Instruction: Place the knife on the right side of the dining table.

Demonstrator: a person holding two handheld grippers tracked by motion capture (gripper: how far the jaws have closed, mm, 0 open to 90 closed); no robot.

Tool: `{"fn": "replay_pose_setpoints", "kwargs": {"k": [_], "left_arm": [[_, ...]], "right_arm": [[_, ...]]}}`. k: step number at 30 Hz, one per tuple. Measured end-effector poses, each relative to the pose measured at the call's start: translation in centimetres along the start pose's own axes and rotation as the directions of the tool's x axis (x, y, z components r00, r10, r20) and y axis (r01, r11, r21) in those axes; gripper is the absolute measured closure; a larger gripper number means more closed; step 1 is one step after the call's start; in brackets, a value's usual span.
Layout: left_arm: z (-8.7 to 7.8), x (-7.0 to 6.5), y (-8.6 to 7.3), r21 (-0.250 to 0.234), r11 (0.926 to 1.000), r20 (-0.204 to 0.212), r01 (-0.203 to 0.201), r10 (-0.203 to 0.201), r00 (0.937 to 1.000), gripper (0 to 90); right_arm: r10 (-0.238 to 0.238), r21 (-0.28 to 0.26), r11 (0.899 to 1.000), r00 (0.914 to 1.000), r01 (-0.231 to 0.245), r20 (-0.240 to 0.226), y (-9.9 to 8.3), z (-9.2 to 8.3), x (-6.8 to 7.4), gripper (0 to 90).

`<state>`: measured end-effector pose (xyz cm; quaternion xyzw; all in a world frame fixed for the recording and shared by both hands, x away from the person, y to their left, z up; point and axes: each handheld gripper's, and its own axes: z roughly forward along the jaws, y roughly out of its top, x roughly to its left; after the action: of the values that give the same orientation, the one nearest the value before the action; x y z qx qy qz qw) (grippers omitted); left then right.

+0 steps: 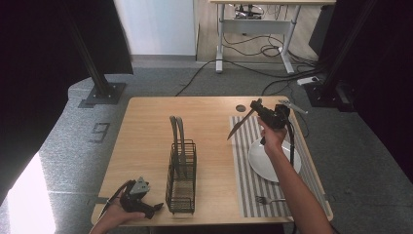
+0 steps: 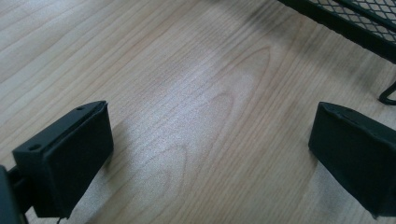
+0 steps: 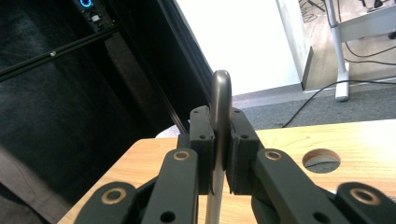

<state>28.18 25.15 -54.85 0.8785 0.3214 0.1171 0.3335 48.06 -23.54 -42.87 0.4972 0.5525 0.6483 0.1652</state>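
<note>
- The right gripper [image 1: 256, 108] is raised above the far right part of the table [image 1: 146, 141], its jaws clamped on a knife [image 1: 239, 126].
- In the high view the knife slants down to the left from the jaws, its blade in the air over the left edge of a striped mat [image 1: 246, 175].
- In the right gripper view the knife's [image 3: 220, 112] rounded handle end sticks up between the closed jaws.
- A white plate [image 1: 260, 163] lies on the mat, and a fork [image 1: 269, 200] lies near the mat's near edge.
- A black wire rack [image 1: 181, 178] stands mid-table, two handles rising from it.
- The left gripper [image 1: 155, 208] rests low at the near left edge, just left of the rack.
- Its jaws stand wide apart and empty over bare wood, with the rack [image 2: 359, 23] at the upper right of its view.
</note>
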Motion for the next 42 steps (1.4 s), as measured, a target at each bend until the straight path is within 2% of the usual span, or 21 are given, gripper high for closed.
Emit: {"fn": "replay_pose_setpoints", "kwargs": {"k": [5, 9, 15, 22, 31, 38, 42], "left_arm": [[0.0, 0.0, 0.0, 0.000, 1.0000, 0.000, 0.000, 0.000, 1.0000, 0.0], [0.0, 0.0, 0.0, 0.000, 1.0000, 0.000, 0.000, 0.000, 1.0000, 0.0], [0.0, 0.0, 0.0, 0.000, 1.0000, 0.000, 0.000, 0.000, 1.0000, 0.0], [0.0, 0.0, 0.0, 0.000, 1.0000, 0.000, 0.001, -0.001, 1.0000, 0.0], [0.0, 0.0, 0.0, 0.000, 1.0000, 0.000, 0.001, -0.001, 1.0000, 0.0], [0.0, 0.0, 0.0, 0.000, 1.0000, 0.000, 0.000, 0.000, 1.0000, 0.0], [0.0, 0.0, 0.0, 0.000, 1.0000, -0.001, 0.000, 0.000, 1.0000, 0.0]], "right_arm": [[0.007, -0.021, 1.000, 0.9996, -0.007, 0.026, 0.5, 0.0, -0.9, 82.7], [-0.004, -0.043, 0.999, 0.9988, 0.006, 0.049, 0.6, 0.1, -1.7, 82.7], [0.005, -0.038, 0.999, 0.9961, -0.002, 0.088, 0.5, 0.3, -2.7, 82.6], [0.023, -0.053, 0.998, 0.9949, -0.018, 0.098, 0.6, 0.4, -3.6, 82.6], [0.027, -0.033, 0.999, 0.9914, -0.023, 0.128, 0.5, 1.5, -4.9, 82.6], [0.061, -0.060, 0.997, 0.9872, -0.053, 0.147, 0.4, 2.3, -5.1, 82.6], [0.046, -0.065, 0.997, 0.9873, -0.036, 0.152, 0.3, 2.6, -5.0, 82.7]]}}
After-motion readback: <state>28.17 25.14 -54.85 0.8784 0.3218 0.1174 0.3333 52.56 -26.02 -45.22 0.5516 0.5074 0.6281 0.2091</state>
